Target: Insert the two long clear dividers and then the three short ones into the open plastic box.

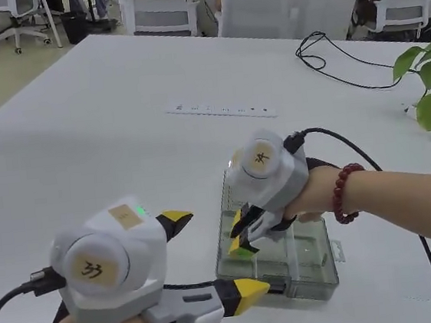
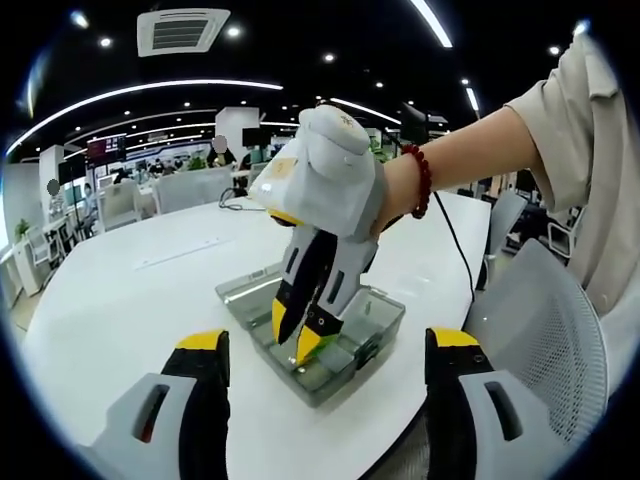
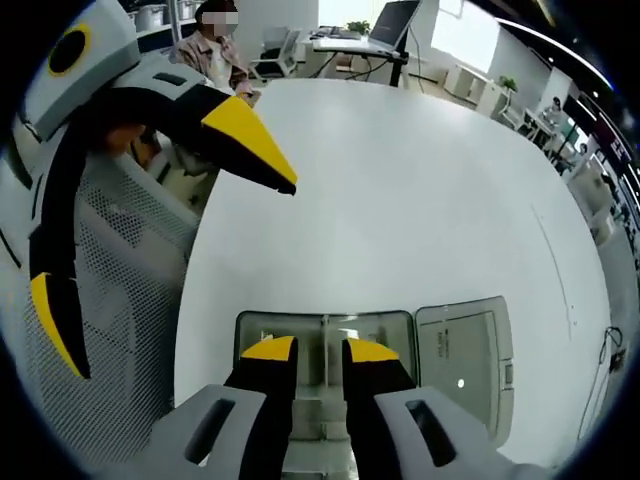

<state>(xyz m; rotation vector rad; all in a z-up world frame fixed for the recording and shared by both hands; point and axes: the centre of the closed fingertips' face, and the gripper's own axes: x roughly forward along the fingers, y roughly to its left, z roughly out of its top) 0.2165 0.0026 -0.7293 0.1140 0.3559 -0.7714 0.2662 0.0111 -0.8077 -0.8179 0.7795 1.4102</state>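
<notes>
Looking down at the white table (image 1: 105, 142), we find the open plastic box (image 1: 317, 265) close in front of us. In the head view the tray is nearer and the lid (image 3: 465, 345) lies folded flat beyond it, so the pair stretches away from us. Our right gripper (image 1: 242, 242) hangs directly over the tray, tips pointing down into it and jaws drawn close with a slim gap between them. In the right gripper view a thin clear divider (image 3: 325, 335) seems to stand upright in the tray, in line with that gap. Clear on clear, we cannot tell whether the jaws pinch it or merely straddle it. Our left gripper (image 1: 215, 256) sits just to the near left of the box, apart from it, jaws spread wide and holding nothing. The right gripper is therefore the nearer one, and we judge the coming move to be a straight press downward. A round sticker (image 1: 96, 268) on the left gripper reads "33" in handwriting; the right gripper's own mark is too small for us to read.
</notes>
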